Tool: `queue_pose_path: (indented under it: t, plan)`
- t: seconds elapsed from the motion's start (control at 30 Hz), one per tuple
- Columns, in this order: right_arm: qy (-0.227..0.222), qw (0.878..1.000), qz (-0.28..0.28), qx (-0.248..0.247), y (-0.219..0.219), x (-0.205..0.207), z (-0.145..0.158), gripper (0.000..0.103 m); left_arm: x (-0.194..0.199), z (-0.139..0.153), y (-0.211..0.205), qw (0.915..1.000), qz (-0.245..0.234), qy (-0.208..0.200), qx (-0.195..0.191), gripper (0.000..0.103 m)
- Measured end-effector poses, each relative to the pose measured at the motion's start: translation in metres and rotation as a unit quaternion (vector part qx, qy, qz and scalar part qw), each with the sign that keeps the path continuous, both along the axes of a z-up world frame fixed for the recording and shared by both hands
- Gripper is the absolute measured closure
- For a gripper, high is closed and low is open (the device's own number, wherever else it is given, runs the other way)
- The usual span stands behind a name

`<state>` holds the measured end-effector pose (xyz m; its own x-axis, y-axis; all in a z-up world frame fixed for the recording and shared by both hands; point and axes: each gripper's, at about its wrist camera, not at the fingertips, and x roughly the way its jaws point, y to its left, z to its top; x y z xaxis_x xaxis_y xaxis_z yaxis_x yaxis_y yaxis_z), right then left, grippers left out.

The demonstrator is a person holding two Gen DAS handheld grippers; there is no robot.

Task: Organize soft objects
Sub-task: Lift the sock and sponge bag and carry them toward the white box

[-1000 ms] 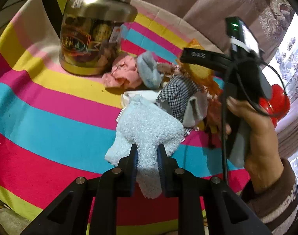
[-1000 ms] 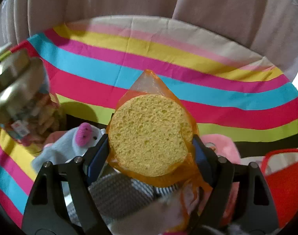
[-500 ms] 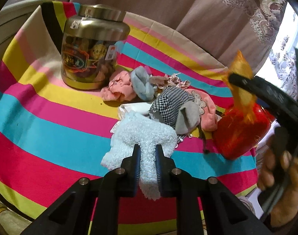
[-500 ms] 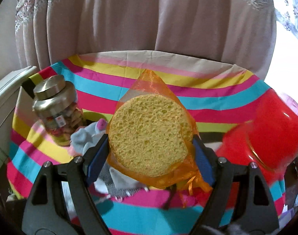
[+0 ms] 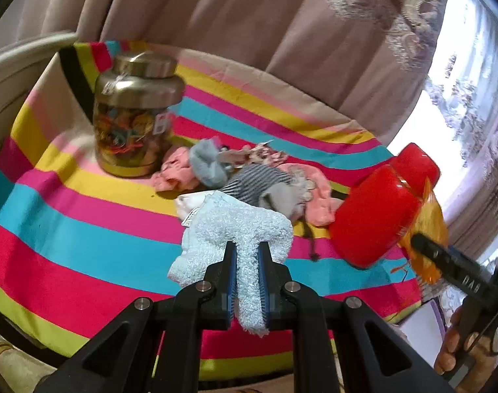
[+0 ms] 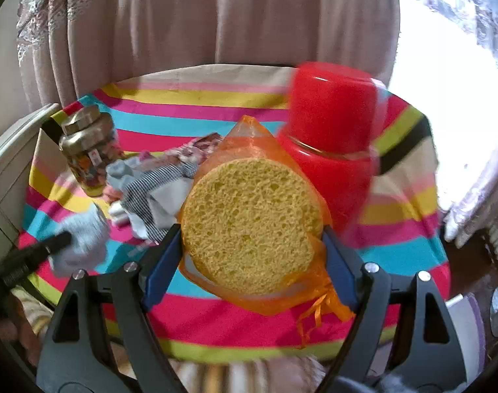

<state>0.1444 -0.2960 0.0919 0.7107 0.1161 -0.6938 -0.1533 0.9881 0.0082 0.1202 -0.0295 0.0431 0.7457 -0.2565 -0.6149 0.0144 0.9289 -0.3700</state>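
A round table covered with a striped cloth (image 5: 85, 229) of pink, cyan, yellow and red stands before beige curtains (image 6: 249, 16), with a bright window at the right side.

The left gripper (image 5: 247, 281) has its two blue-padded fingers pressed on a fluffy light blue sock (image 5: 239, 229), which hangs from between them over the near part of the cloth. Just behind the sock lies a pile of soft things: a white piece (image 5: 190, 203), a black-and-white checked cloth (image 5: 255, 183) with a grey part, a grey-blue sock (image 5: 206, 163) and pink fabric (image 5: 173, 173). To the left of the pile, touching the pink fabric, a glass jar with a gold lid (image 5: 134, 114) stands upright.

The right gripper (image 6: 250, 249) pinches a round yellow sponge (image 6: 252, 222) that sits inside a thin orange mesh bag (image 6: 281, 301); the fingers press on its left and right edges, and the sponge is held above the table. Directly behind it is a red plastic container (image 6: 331, 131), blurred; in the left wrist view it appears tilted at the right side of the table, beside the pile. The bag's orange ribbon (image 6: 311, 317) hangs below the sponge.
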Motion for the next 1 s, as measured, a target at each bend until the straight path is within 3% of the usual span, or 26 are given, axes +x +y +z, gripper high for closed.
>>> queue_pose_path:
  t: [0.23,0.6,1.0]
  plan:
    - [0.018,0.998,-0.052,-0.009,-0.071,-0.040,-0.001,0.020,-0.014,0.018,-0.042,0.9987,-0.049,-0.015,-0.004,0.090]
    - [0.041,0.988,-0.146,-0.007,-0.177,-0.087,-0.007,0.020,-0.036,0.036,-0.136,0.9882,-0.150,-0.027,0.016,0.090]
    - [0.053,0.978,-0.202,-0.005,-0.244,-0.123,-0.012,0.020,-0.063,0.044,-0.256,0.9587,-0.278,-0.035,0.049,0.090]
